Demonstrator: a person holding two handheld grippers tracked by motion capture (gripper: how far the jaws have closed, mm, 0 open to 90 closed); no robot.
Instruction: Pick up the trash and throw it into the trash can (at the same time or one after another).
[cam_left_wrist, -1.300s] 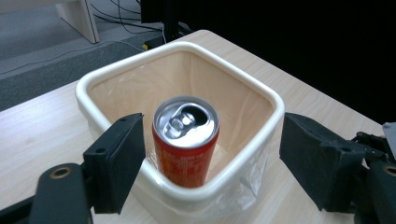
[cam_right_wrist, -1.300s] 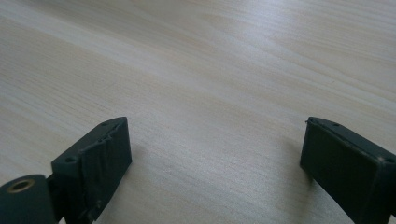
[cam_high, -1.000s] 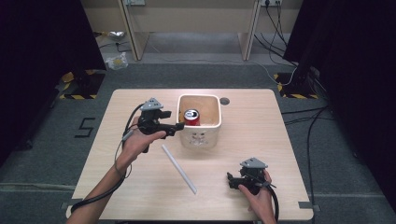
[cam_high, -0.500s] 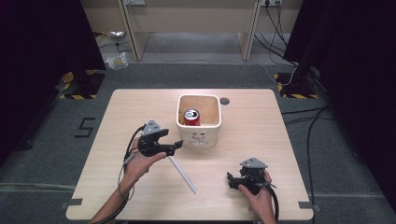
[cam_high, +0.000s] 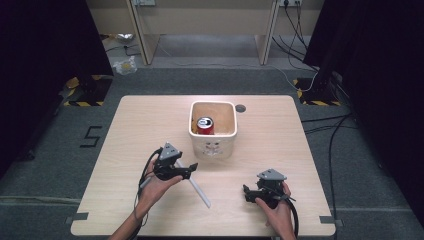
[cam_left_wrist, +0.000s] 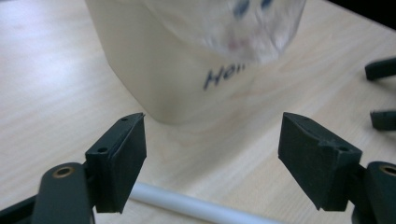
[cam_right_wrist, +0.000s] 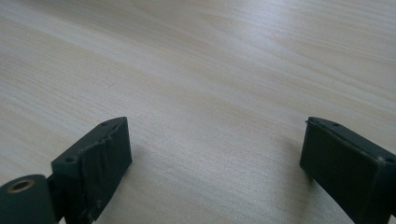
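Note:
A white stick (cam_high: 200, 192) lies slanted on the wooden table (cam_high: 140, 125), in front of a cream square bin (cam_high: 214, 145) that holds a red can (cam_high: 204, 125). My left gripper (cam_high: 191, 170) hovers low over the stick's far end with its jaws wide and nothing between the pads. In the left gripper view the stick (cam_left_wrist: 187, 205) runs across just below the open left gripper (cam_left_wrist: 212, 149), with the bin's printed wall (cam_left_wrist: 177, 70) close ahead. My right gripper (cam_high: 246, 192) rests near the table's front right, open. In its own view the right gripper (cam_right_wrist: 215, 154) frames bare wood.
The bin stands at the table's middle back, with a small dark hole (cam_high: 240, 107) in the tabletop behind it. The right gripper's two jaws (cam_left_wrist: 380, 93) show at the right edge of the left gripper view. Cables trail from both grippers toward the front edge.
My left gripper has come down and back from beside the bin's left wall to the stick's far end. The right gripper has stayed where it was.

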